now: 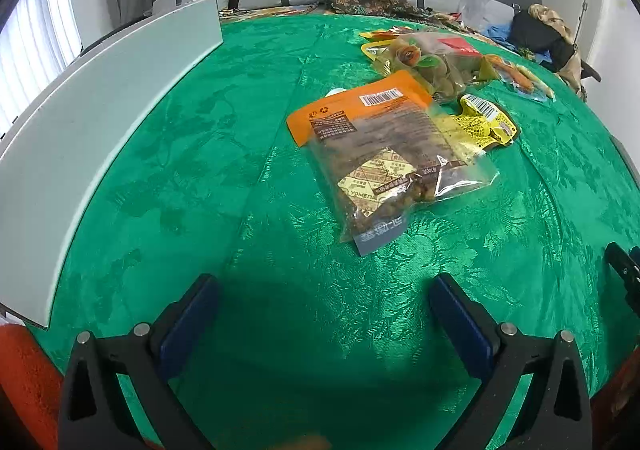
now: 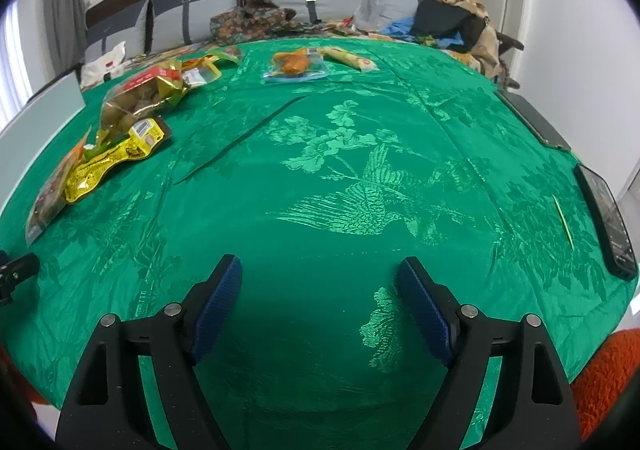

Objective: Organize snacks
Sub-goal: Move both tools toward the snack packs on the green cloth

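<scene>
At the far left a pale flat panel (image 1: pixel 100 121) lies along the edge of the green patterned cloth (image 1: pixel 240 129); the left gripper (image 1: pixel 324 302) hangs over bare cloth with its jaws spread wide and nothing between them; ahead of it and slightly right lies the nearest snack, an orange-topped clear bag (image 1: pixel 384 153) of brown pieces, flat on the cloth and overlapping a yellow packet (image 1: pixel 484 121) just beside it; behind these sits a clear pouch of round greenish snacks (image 1: pixel 432 65), and farther right a small blue-edged packet (image 1: pixel 520 81). The right gripper (image 2: pixel 320 290) is likewise open wide and empty above bare cloth, with the snack cluster well off to its left, the blue-edged packet and a pale stick-shaped wrapper (image 2: pixel 352 58) near the far edge, and two dark phone-like slabs (image 2: pixel 608 217) at the right rim.

The bags look light, soft and slick, likely to crinkle and slide on the satin cloth; a flat sealed edge, such as the orange header strip or the grey bottom seam nearest the left gripper, seems the surest hold, since squeezing the middle could crush the contents.
</scene>
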